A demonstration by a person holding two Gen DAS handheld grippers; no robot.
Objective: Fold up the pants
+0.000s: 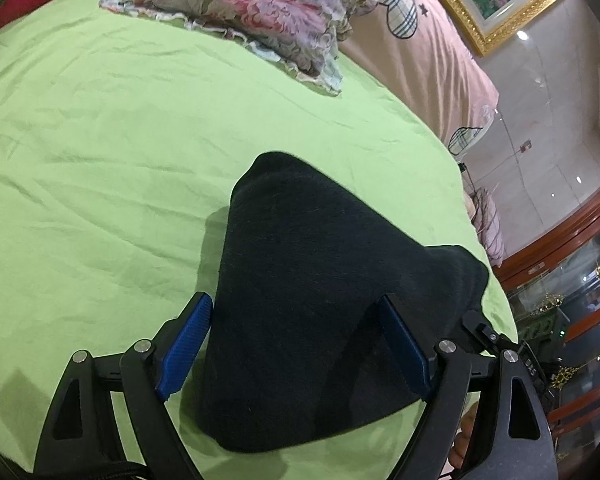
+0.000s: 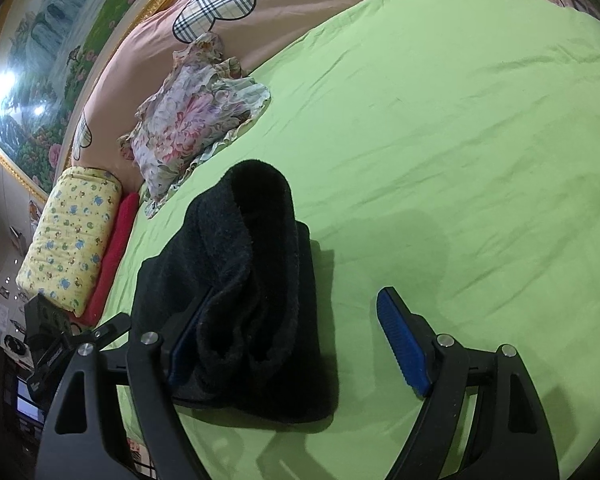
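Note:
The black pants (image 1: 312, 292) lie folded in a thick bundle on the green bed sheet (image 1: 100, 160). In the left wrist view my left gripper (image 1: 296, 312) is open, its blue pads (image 1: 186, 344) on either side of the bundle. In the right wrist view the pants (image 2: 244, 280) show a rolled fold on top. My right gripper (image 2: 292, 320) is open; its left pad lies against the pants' left side and partly under fabric, while its right pad (image 2: 400, 340) stands free over the sheet. The other gripper (image 2: 56, 344) shows at the lower left.
A floral pillow (image 1: 252, 12) lies at the far side of the bed, on a pink quilt with plaid hearts (image 1: 420, 40). A yellow patterned pillow (image 2: 72, 236) and red cloth (image 2: 112, 256) lie at the bed's edge. A wooden glass cabinet (image 1: 572, 280) stands beside the bed.

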